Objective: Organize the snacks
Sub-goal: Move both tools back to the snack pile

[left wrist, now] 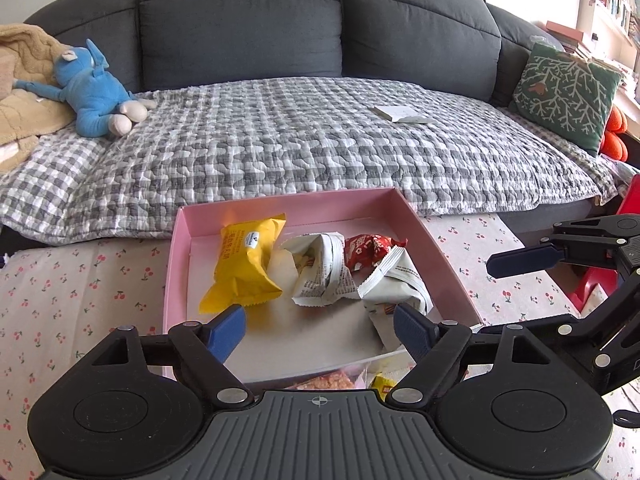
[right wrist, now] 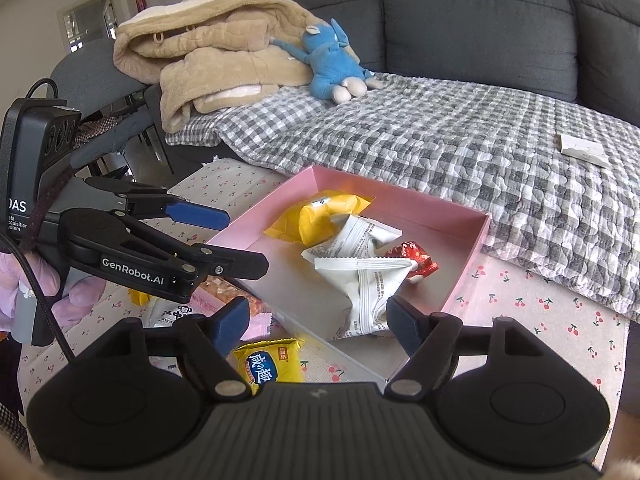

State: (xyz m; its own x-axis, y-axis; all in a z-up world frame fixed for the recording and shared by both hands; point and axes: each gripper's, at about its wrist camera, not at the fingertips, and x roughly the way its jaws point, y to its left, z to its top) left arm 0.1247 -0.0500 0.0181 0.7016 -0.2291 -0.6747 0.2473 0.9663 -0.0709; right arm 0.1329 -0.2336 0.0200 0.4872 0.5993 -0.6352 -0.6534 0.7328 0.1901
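A dark grey sofa (left wrist: 240,20) fills the far side of the scene, its seat covered by a grey-and-white checked quilt (left wrist: 300,144). On it lie a tan fleece blanket (right wrist: 208,56) and a blue plush toy (left wrist: 94,88) at the far left, a green patterned cushion (left wrist: 568,92) at the far right, and a small white card (left wrist: 400,114) between them.

Nearer stands the table (left wrist: 60,280), spread with a cherry-print cloth. A shallow pink box (left wrist: 176,248) rests on it with its far edge close to the sofa; it evidently serves as the collecting tray. Inside lie a yellow snack packet (left wrist: 244,264) at the left, two white crumpled snack packets (left wrist: 320,268) in the middle, and a small red snack packet (left wrist: 368,250) at the far right, loosely heaped and partly overlapping rather than set in rows.

Outside the box, on the near part of the table, further snacks remain unsorted: a small yellow packet with blue lettering (right wrist: 268,364), an orange-pink packet (right wrist: 240,300) and a white printed packet (right wrist: 168,316), partly hidden behind the tongs.

The left tongs (left wrist: 320,330) hang over the near edge of the box, blue pads spread with nothing between them. The right tongs (right wrist: 316,324) are likewise spread and empty above the near corner, with one white packet just beyond their right pad. With both pairs empty and the near snacks loose, the sorting appears unfinished.
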